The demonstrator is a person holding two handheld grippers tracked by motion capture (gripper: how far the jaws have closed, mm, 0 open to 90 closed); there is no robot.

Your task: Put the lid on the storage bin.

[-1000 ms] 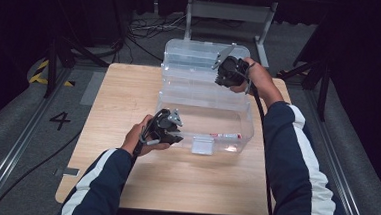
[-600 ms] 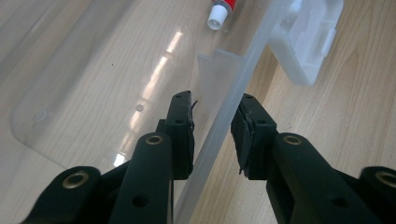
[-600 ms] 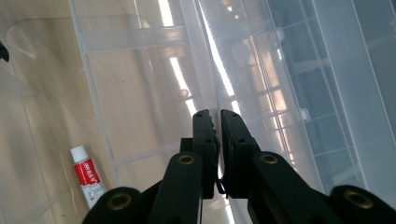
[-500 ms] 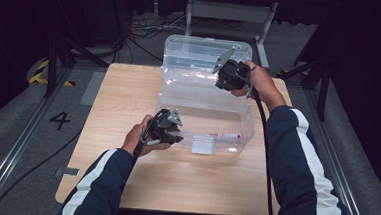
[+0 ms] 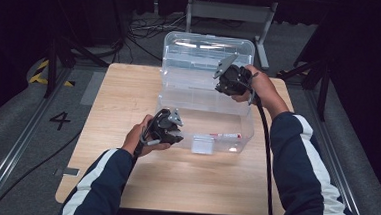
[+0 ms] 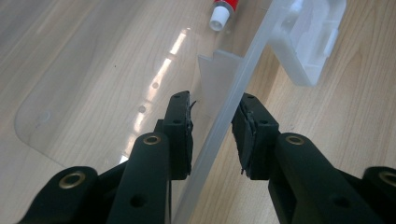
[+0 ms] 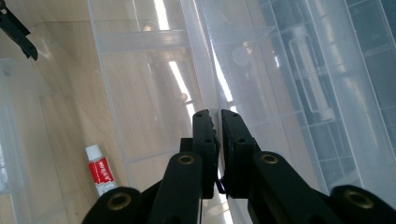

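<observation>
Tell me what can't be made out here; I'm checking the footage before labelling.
- Tube: print too small, right gripper view; body cut off by the top edge, left gripper view.
- Right claw: the bin part it pinches is lost in clear layers.
- Left claw: contact with the wall unclear.

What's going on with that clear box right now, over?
Left gripper open astride front wall of clear box. Right gripper shut on lid edge. Red tube inside; nothing blocking.

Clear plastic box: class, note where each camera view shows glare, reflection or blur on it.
High view: bright patches on the clear plastic box lid and near front wall. Left gripper view: a glare streak on the box floor; the box wall between the tongs looks soft. Right gripper view: strip-light reflections on the walls, yet the red tube stays readable.
</observation>
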